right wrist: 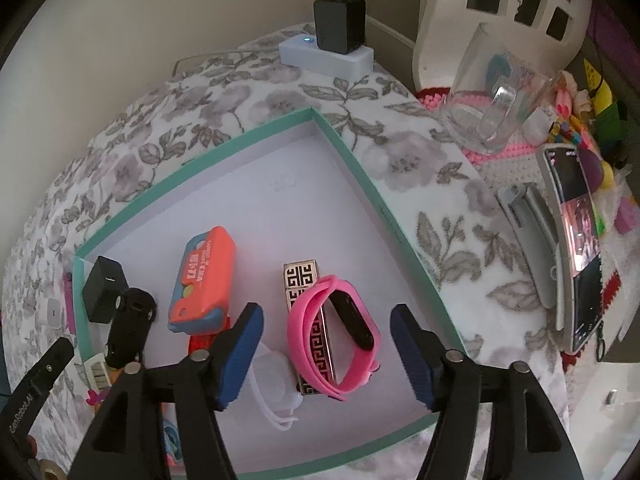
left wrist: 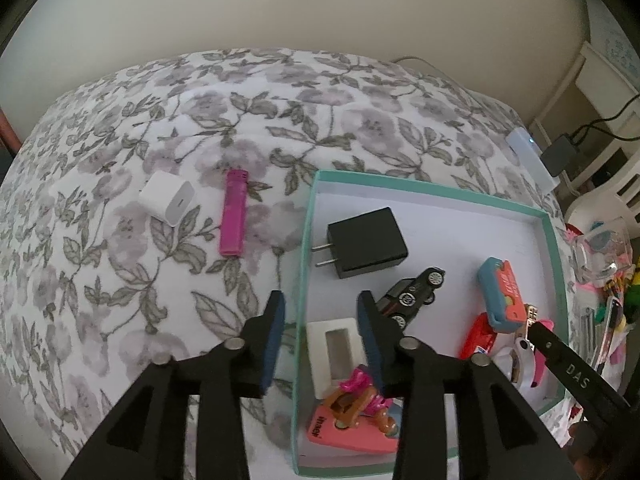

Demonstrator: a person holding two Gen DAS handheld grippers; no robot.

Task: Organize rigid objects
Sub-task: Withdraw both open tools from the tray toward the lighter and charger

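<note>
A teal-rimmed box (left wrist: 305,240) (right wrist: 352,152) lies on the flowered cloth. Inside it are a black charger (left wrist: 366,242), a black toy car (left wrist: 412,294), an orange and blue case (right wrist: 202,276), a white frame-shaped piece (left wrist: 336,350) and a pink and brown toy scooter (left wrist: 356,400). My left gripper (left wrist: 321,306) is open and straddles the box's left wall, holding nothing. My right gripper (right wrist: 326,312) is open over a pink wristband (right wrist: 316,344) lying across a patterned metal bar (right wrist: 302,280); the pads do not touch it. A pink lighter (left wrist: 233,214) and a white charger cube (left wrist: 168,198) lie outside on the cloth.
A white power strip (right wrist: 326,56) with a black adapter sits at the far edge by the wall. To the right stand a glass mug (right wrist: 492,96), a phone on a stand (right wrist: 576,248), small colourful clutter and a white chair (right wrist: 500,4).
</note>
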